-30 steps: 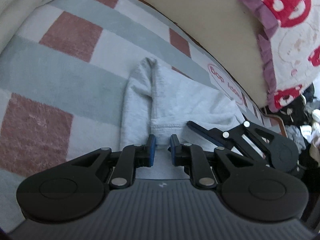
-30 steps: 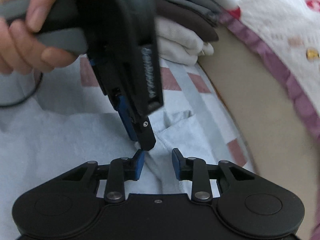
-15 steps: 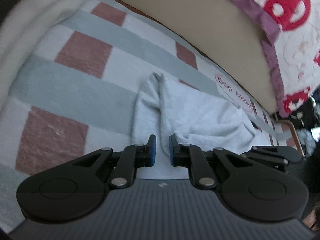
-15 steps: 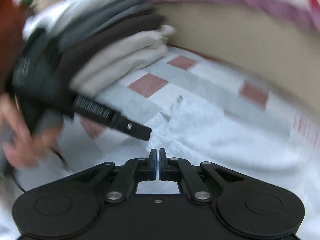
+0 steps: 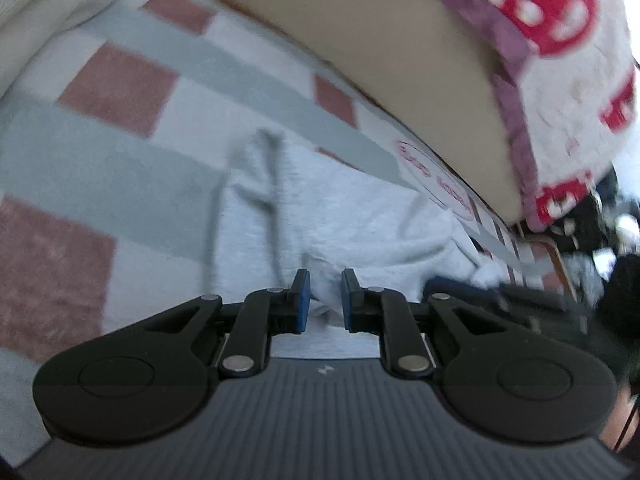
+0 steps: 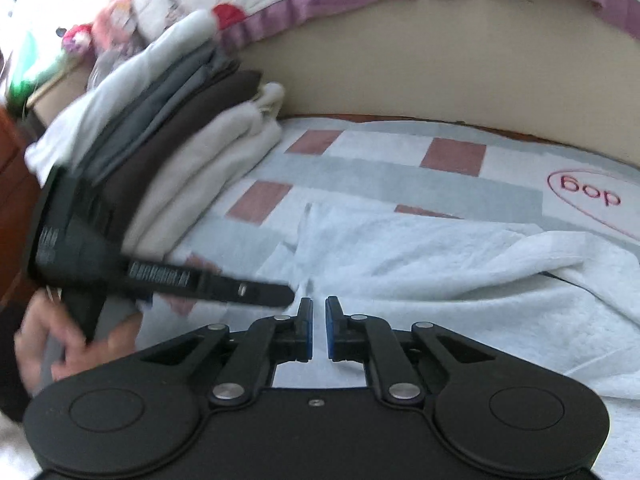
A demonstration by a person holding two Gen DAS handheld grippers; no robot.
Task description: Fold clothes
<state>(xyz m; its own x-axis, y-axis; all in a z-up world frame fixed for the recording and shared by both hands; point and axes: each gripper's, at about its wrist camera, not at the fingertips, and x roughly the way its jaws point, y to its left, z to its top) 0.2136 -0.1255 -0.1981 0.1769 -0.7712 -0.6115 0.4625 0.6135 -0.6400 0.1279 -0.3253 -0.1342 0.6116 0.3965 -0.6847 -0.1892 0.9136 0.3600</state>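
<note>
Pale grey garment (image 6: 420,264) is lying half-folded beside the far-left folded stack (image 6: 168,152) (several pieces done), the left gripper (image 5: 323,300) pinching its near hem through a narrow gap, the right gripper (image 6: 316,328) opening, holding nothing.

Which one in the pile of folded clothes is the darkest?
The dark brown one in the middle of the folded stack. It lies between the grey pieces above and the cream one below, which are all lighter.

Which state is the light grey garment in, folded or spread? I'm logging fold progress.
Partly folded: the light grey garment lies rumpled on the checked blanket, one side doubled over, unlike the neat stack of folded clothes beside it.
</note>
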